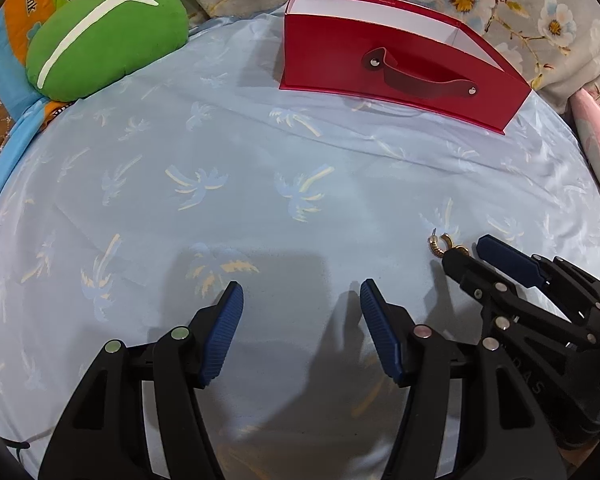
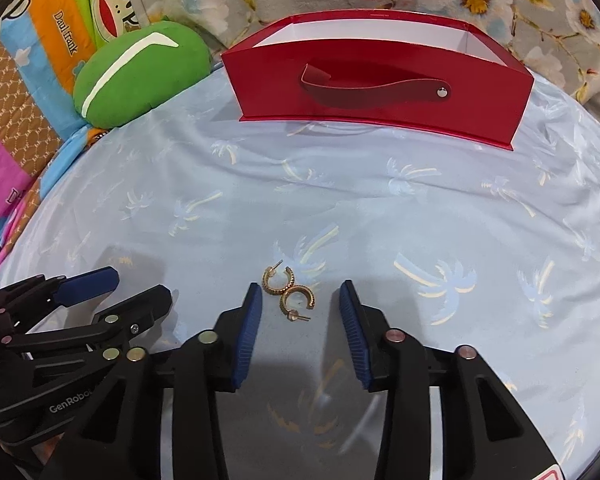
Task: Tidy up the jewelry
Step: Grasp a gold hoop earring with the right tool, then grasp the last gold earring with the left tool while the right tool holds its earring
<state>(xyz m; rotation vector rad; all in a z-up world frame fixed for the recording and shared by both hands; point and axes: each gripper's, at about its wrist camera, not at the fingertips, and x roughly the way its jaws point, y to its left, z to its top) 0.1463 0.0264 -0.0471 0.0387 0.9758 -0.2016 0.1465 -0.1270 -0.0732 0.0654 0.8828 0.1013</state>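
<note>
In the right wrist view, the left gripper [image 2: 112, 292] sits at the lower left, jaws apart and empty. Just right of it, low in the middle of the frame, two gold hoop earrings [image 2: 288, 292] lie touching on the blue sheet [image 2: 420, 208], just ahead of the right gripper [image 2: 300, 300], whose jaws stand part open with nothing in them. The earrings look light, stiff, thin and slippery; one hoop's curved band looks the best hold. The red box [image 2: 380, 92] stands at the upper middle.

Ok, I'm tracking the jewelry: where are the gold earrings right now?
In the right wrist view, the gold earrings lie on the blue sheet between the right gripper fingers, untouched, with the red box beyond.
</note>
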